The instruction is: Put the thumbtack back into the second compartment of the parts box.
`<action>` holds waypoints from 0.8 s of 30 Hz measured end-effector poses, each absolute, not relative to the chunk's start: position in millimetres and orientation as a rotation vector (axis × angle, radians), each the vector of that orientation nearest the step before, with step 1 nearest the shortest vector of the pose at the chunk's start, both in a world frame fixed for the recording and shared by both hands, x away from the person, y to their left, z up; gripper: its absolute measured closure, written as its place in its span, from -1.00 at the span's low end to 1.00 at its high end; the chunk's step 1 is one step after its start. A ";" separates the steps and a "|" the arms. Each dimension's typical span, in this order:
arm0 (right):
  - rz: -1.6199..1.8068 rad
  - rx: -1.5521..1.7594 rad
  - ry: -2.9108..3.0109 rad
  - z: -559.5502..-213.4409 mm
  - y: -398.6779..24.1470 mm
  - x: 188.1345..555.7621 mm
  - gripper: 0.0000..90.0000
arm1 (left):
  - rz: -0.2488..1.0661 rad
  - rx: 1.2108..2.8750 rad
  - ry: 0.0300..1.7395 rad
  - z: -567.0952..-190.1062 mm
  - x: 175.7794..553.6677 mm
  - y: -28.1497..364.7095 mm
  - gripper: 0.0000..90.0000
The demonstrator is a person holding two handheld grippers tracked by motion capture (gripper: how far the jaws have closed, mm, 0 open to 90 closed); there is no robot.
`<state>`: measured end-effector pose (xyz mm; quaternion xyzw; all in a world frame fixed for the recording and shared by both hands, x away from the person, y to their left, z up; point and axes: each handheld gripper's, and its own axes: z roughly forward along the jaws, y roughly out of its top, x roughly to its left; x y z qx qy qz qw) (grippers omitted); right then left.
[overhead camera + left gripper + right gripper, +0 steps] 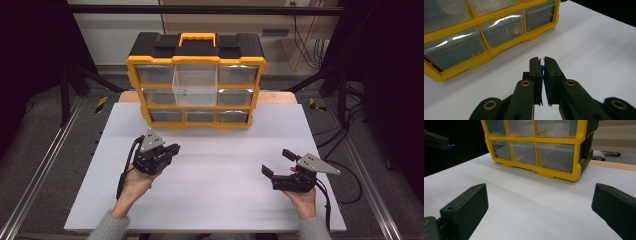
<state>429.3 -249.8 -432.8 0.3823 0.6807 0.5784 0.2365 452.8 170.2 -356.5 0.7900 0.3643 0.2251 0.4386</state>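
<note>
While the left gripper (542, 65) pinches a small blue piece (542, 68) in front of the drawer box (196, 80), the drop-off is not yet made.

Judging by the clear middle drawer (195, 86) pulled out of the box, the pick looks done; carrying the piece over and letting go into that drawer is probably what remains. The jaws are nearly shut on the piece, held above the white table (210, 190). The right gripper (276, 162) waits wide apart, holding nothing, well short of the box. Bare tabletop lies between both grippers and the box, so the way is open; the drawer's front rim is the edge to clear.
</note>
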 end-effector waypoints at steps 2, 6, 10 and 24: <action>1.585 1.048 1.867 -432.8 -249.8 429.2 -0.97 | 0.560 1.963 0.904 -352.6 452.6 169.4 0.87; 1.586 1.050 1.866 -432.9 -249.5 429.3 -0.97 | 0.560 1.959 0.890 -344.4 453.6 166.8 0.87; 1.599 1.057 1.864 -432.7 -249.0 429.0 -0.97 | 0.574 1.962 0.869 -337.6 454.6 163.2 0.87; 1.588 1.052 1.867 -432.9 -249.8 429.0 -0.97 | 0.602 1.962 0.822 -309.2 455.5 157.9 0.87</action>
